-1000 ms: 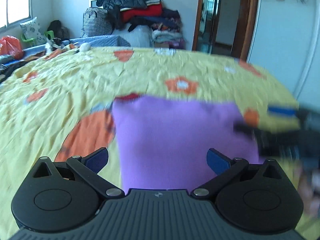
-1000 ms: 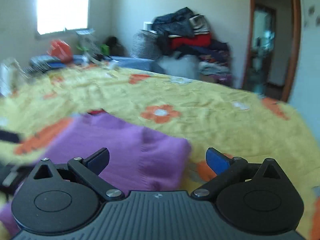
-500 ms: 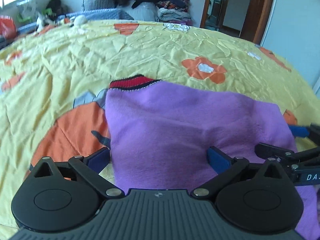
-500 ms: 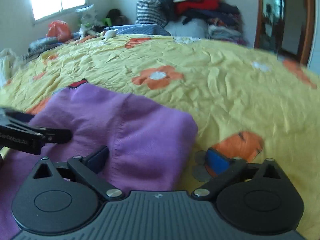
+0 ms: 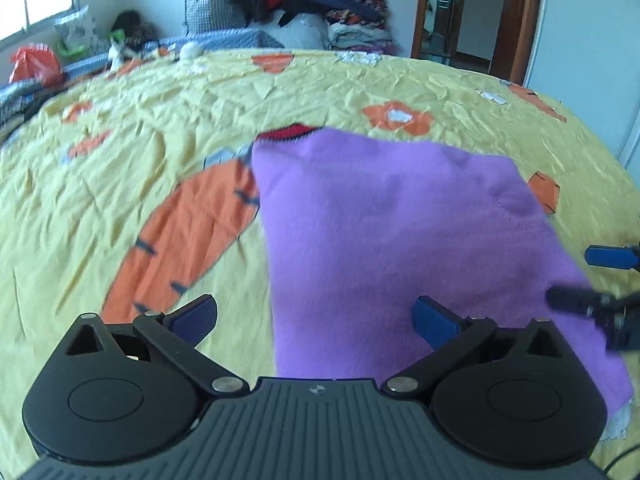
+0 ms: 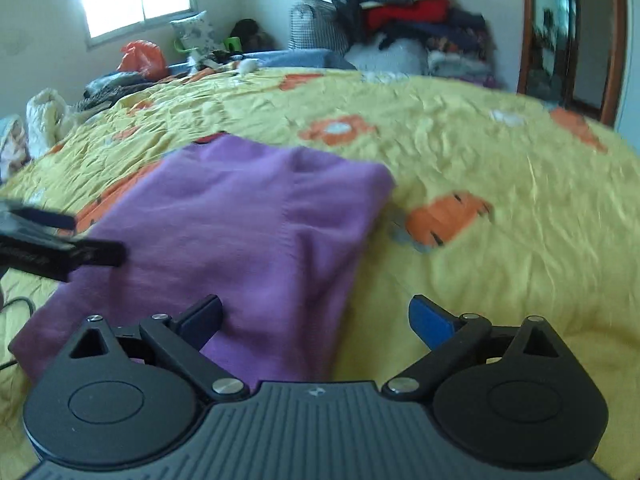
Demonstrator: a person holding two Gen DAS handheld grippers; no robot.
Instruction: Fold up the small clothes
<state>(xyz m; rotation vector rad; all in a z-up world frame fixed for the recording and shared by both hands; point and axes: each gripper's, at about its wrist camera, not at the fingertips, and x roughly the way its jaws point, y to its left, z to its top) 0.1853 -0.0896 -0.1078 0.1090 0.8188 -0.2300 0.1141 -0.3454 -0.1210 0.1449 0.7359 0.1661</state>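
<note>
Purple knit, a small folded garment [image 5: 400, 248], lies flat on the yellow bedspread [image 5: 120, 160] directly ahead of both tools, its long axis running away from them toward the red collar [image 5: 286, 133] at the far end. The left gripper [image 5: 314, 316] hangs over the near left edge of the cloth, its jaws spread wide and holding nothing: the left finger is over bare bedspread, the right one over the purple. The right gripper [image 6: 316, 314] mirrors it at the near right edge, jaws likewise apart and empty, with its left finger above the knit and its right finger above the sheet. Each tool straddles its own near corner, so neither is clearly closer; a next fold would likely carry the near hem forward toward the collar.
</note>
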